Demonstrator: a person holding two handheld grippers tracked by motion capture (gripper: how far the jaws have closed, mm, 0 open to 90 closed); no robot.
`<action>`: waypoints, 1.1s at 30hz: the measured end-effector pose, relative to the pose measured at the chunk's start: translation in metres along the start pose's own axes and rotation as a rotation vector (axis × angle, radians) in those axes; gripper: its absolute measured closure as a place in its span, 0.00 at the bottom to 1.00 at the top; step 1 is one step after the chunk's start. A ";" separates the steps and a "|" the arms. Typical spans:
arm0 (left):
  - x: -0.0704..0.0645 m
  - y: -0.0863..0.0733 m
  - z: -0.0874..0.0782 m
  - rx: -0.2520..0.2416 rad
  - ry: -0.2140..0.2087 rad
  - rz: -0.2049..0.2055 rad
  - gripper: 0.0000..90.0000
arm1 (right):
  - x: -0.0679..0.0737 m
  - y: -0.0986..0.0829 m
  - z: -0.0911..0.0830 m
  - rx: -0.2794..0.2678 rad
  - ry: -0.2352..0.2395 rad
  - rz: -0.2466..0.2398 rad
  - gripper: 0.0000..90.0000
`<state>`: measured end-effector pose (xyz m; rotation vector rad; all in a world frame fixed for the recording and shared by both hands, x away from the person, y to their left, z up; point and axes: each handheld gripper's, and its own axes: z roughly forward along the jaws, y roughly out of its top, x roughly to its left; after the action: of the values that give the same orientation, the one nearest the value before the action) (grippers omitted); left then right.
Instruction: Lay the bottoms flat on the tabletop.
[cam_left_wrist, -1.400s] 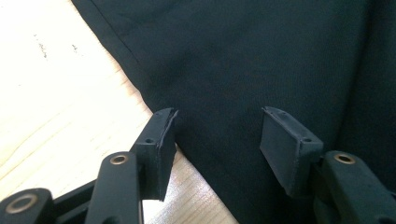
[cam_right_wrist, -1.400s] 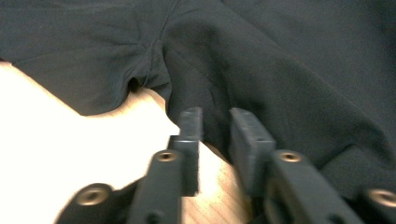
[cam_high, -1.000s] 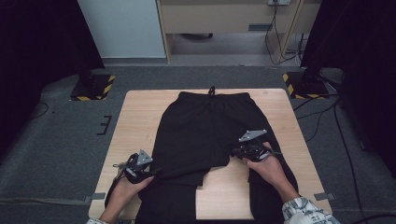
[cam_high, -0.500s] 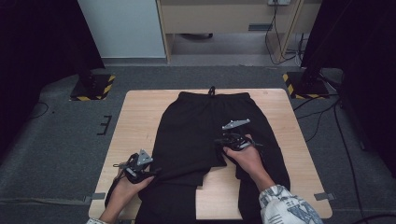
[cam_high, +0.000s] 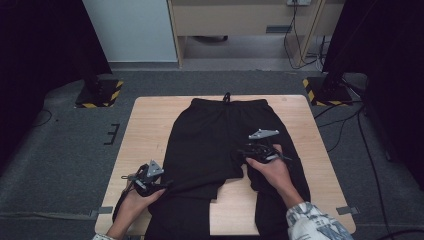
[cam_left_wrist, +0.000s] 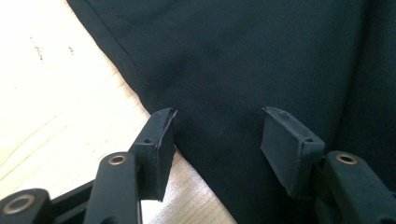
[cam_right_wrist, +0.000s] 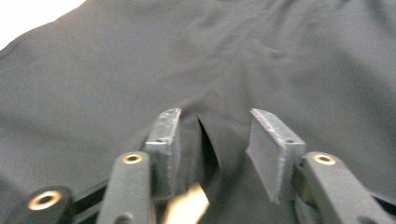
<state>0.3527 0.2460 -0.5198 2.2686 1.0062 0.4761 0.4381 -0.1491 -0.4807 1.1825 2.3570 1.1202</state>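
High view: we work black trousers (cam_high: 220, 135) spread mid-table (cam_high: 145, 125). At seven o'clock our left gripper (cam_high: 150, 181) gapes over a leg hem; at four o'clock our right gripper (cam_high: 252, 150), jaws parted, straddles the crotch. Folding appears under way; next, we judge, both must pinch cloth.

No text, label, brand or number can be read anywhere. The only sign-like markings are the yellow-and-black hazard stripes on the two dark stand bases on the grey floor, one beyond the far left corner of the worktop (cam_high: 99, 93) and one beyond the far right corner (cam_high: 324, 91).
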 end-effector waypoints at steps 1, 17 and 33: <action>0.000 0.000 0.000 0.001 0.003 0.001 0.48 | -0.002 -0.004 -0.007 -0.009 -0.007 -0.004 0.53; -0.001 0.000 0.000 0.000 0.006 -0.004 0.47 | -0.069 -0.094 -0.099 -0.062 -0.243 0.100 0.60; 0.001 -0.001 0.000 -0.003 0.000 -0.015 0.47 | -0.082 -0.136 -0.096 0.046 -0.230 0.176 0.89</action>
<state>0.3526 0.2469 -0.5204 2.2569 1.0205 0.4709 0.3613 -0.3124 -0.5259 1.4744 2.1494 0.9284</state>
